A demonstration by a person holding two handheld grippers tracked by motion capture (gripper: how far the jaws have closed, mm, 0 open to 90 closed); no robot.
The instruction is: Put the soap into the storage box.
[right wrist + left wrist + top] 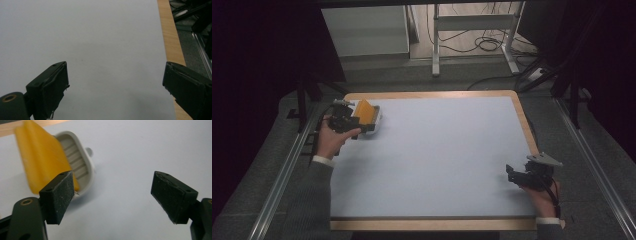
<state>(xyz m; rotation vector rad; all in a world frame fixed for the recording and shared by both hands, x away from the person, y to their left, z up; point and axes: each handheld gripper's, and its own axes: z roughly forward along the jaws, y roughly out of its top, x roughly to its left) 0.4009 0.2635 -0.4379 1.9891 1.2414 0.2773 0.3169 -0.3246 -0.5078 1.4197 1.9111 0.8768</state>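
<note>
From my feed I see a pale blue-grey table with a light wooden rim, set on dark grey carpet. Metal rails run along the floor on both sides of it. Beyond the far edge stands a white cabinet and, beside it, a white metal frame on two feet, with black cables looped on the lit floor beneath. Both upper corners are dim, almost black

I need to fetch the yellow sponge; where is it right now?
In the high view the yellow sponge leans in a white dish at the table's far left corner, beside the open left gripper.
</note>
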